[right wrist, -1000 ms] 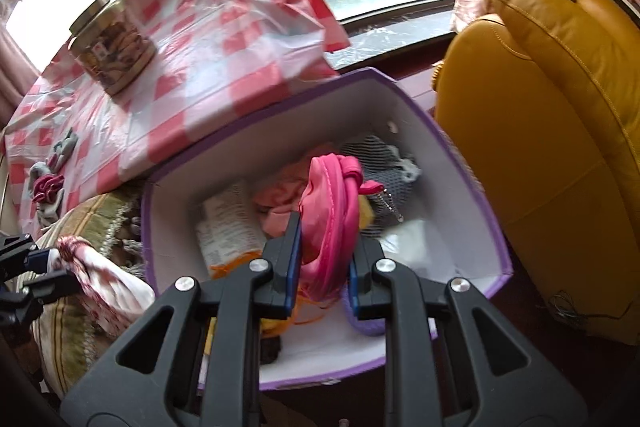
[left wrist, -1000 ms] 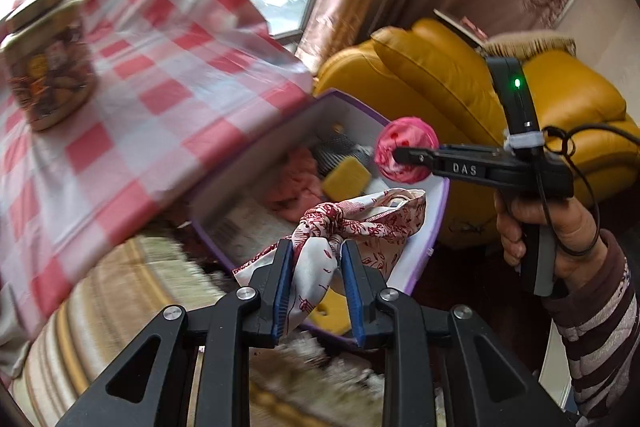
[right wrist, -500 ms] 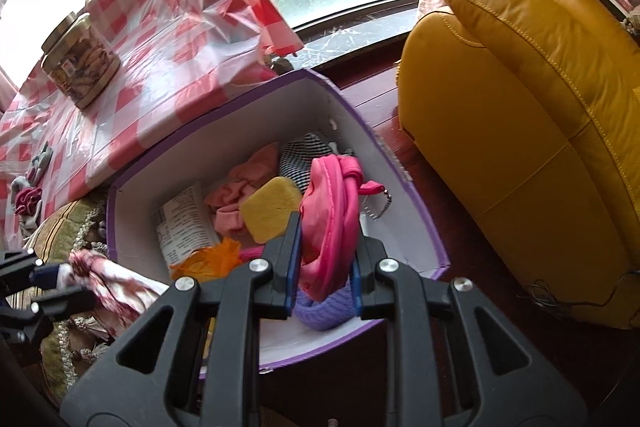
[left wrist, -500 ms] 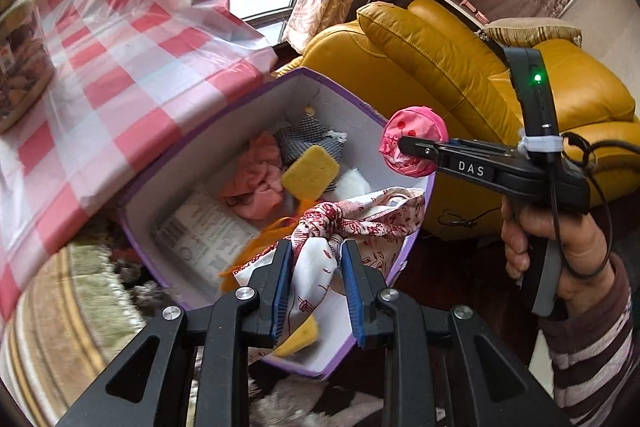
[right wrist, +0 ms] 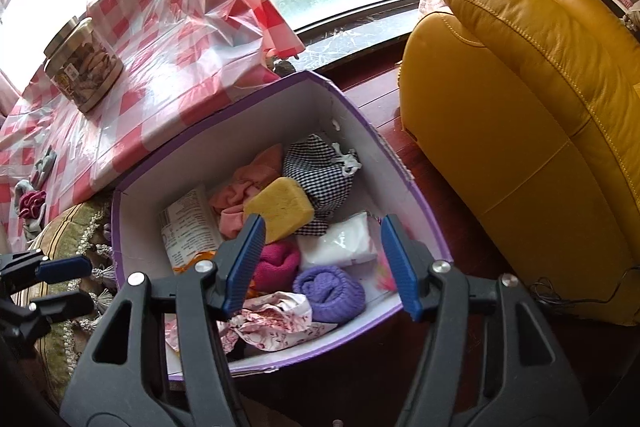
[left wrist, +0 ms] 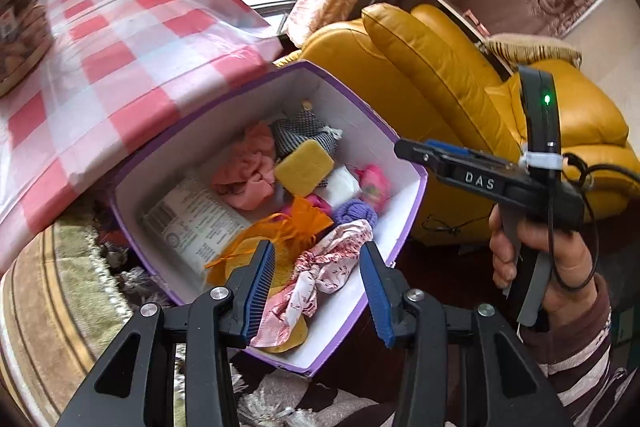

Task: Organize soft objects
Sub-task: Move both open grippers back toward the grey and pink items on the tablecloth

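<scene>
Currently: purple box [right wrist: 352,115] holds sponge [right wrist: 280,207], floral scarf [left wrist: 320,267], pink pouch [left wrist: 374,183], approx. all softs. Left gripper [left wrist: 316,287] and right gripper [right wrist: 320,263] jaws opening, nothing gripped. Left: scrunchie [right wrist: 30,203] on checked tablecloth [right wrist: 168,59].

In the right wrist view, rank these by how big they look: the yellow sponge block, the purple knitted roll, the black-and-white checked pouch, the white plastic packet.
1. Black-and-white checked pouch
2. Yellow sponge block
3. White plastic packet and purple knitted roll: alike, and the roll lies nearer the camera, so unranked.
</scene>
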`<control>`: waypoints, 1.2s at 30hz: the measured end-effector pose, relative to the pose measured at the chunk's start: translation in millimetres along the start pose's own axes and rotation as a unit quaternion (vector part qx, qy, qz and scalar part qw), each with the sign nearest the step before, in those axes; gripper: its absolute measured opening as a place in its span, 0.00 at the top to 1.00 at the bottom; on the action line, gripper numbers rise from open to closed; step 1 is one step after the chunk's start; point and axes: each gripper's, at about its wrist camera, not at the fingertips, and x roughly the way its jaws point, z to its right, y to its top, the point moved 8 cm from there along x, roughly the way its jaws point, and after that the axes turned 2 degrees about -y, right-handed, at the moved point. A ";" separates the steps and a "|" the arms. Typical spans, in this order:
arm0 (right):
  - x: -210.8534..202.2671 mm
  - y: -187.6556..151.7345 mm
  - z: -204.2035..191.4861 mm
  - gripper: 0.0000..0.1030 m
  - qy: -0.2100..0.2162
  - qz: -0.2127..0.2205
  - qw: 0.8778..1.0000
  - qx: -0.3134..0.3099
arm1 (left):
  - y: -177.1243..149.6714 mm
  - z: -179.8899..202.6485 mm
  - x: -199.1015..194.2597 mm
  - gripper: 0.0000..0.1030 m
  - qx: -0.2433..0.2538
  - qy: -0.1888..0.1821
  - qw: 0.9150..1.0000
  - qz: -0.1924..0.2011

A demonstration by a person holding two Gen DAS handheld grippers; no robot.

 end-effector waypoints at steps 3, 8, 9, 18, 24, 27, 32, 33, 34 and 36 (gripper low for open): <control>-0.2 1.1 -7.8 0.37 0.004 0.000 1.000 -0.002 | 1.1 -9.7 -9.1 0.56 -0.010 0.005 1.000 0.013; 0.1 4.1 -30.2 0.37 0.018 0.002 1.000 -0.017 | 1.4 -33.7 -28.0 0.56 -0.027 0.021 0.999 0.040; 0.7 4.5 -36.3 0.37 0.021 0.003 1.000 -0.021 | 1.2 -39.6 -32.9 0.56 -0.032 0.024 0.998 0.046; 2.1 9.8 -112.5 0.37 0.061 0.006 0.994 -0.090 | -6.7 -114.6 -83.6 0.56 -0.106 0.068 0.987 0.103; 1.7 8.6 -159.2 0.37 0.096 -0.002 0.989 -0.115 | -19.2 -158.8 -115.8 0.56 -0.148 0.090 0.976 0.132; 2.0 6.8 -183.5 0.37 0.107 -0.008 0.986 -0.130 | -27.8 -179.6 -130.1 0.56 -0.169 0.098 0.970 0.143; 2.1 3.6 -221.0 0.37 0.122 -0.017 0.979 -0.161 | -40.7 -208.8 -152.3 0.56 -0.198 0.116 0.960 0.160; 2.4 3.0 -229.1 0.37 0.127 -0.018 0.978 -0.166 | -44.7 -217.3 -159.1 0.56 -0.207 0.121 0.957 0.166; 2.2 2.3 -234.1 0.37 0.129 -0.019 0.977 -0.170 | -47.8 -224.0 -164.4 0.56 -0.214 0.122 0.954 0.169; 3.3 1.5 -247.3 0.37 0.135 -0.020 0.975 -0.178 | -53.4 -234.5 -173.4 0.56 -0.225 0.127 0.950 0.175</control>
